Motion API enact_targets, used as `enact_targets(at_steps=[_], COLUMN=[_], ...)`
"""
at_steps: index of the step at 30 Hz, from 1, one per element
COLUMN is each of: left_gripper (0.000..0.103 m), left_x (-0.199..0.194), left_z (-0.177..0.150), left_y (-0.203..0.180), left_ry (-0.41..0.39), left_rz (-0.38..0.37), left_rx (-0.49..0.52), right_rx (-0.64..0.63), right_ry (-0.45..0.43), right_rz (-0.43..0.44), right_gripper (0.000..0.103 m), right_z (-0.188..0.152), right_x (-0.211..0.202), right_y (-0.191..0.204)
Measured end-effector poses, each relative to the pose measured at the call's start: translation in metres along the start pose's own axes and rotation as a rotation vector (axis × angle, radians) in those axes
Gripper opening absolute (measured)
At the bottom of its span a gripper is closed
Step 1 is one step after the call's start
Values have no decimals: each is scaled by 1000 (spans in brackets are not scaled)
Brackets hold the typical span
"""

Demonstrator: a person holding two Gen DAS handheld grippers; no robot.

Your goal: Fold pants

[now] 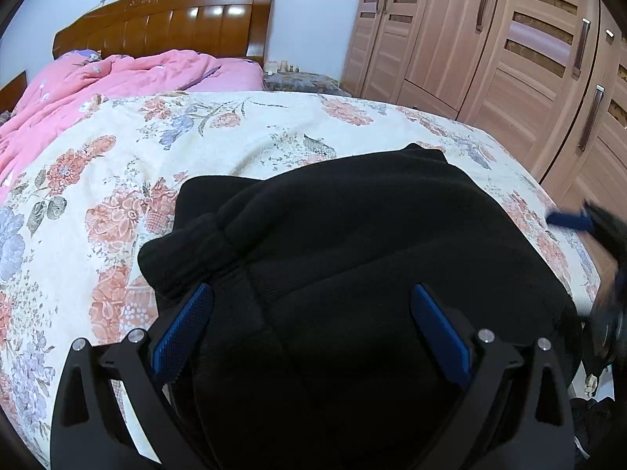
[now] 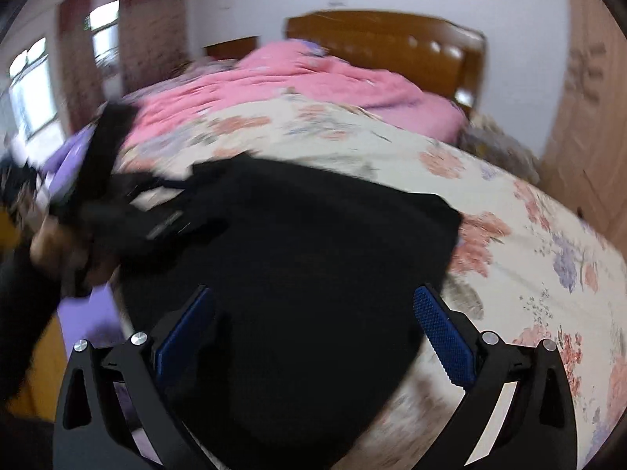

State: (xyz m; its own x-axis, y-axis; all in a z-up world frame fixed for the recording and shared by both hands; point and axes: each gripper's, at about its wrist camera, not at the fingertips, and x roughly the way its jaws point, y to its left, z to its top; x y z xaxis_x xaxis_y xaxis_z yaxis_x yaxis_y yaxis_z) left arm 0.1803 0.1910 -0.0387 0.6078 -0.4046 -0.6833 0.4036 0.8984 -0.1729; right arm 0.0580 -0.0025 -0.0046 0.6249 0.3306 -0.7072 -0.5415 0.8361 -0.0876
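Black pants [image 1: 352,243] lie folded in a thick pile on the floral bedspread [image 1: 117,180], their ribbed waistband bunched at the left. My left gripper [image 1: 313,293] hangs open just above the near part of the pile, its blue pads spread wide with nothing between them. In the right wrist view the same pants [image 2: 298,243] fill the middle, and my right gripper [image 2: 313,297] is open over them too. The right gripper shows at the right edge of the left wrist view, blurred [image 1: 568,219]. The left gripper and the hand holding it [image 2: 78,227] appear blurred at left.
A crumpled pink quilt [image 1: 98,78] covers the head of the bed below a wooden headboard [image 1: 168,23]. A wooden wardrobe [image 1: 490,47] stands along the right. A cluttered bedside table [image 1: 298,78] sits between them. Dark clothes [image 1: 591,415] lie past the bed's right edge.
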Motion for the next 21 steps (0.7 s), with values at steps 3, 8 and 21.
enact_targets(at_steps=[3,8,21], left_gripper=[100,101,101], left_x=[1,2,3], left_z=[-1,-1,-1], left_y=[-4,-7,-8], left_ry=[2,3,2], left_rz=[24,49,66], left_rx=[13,25,37], right_rx=[53,24,163], right_ry=[-49,-40,56], right_rz=[75,58,92], right_gripper=[99,99,99], right_z=[-27,-23,-63], right_x=[14,13,16], right_y=[-9,-5,-24])
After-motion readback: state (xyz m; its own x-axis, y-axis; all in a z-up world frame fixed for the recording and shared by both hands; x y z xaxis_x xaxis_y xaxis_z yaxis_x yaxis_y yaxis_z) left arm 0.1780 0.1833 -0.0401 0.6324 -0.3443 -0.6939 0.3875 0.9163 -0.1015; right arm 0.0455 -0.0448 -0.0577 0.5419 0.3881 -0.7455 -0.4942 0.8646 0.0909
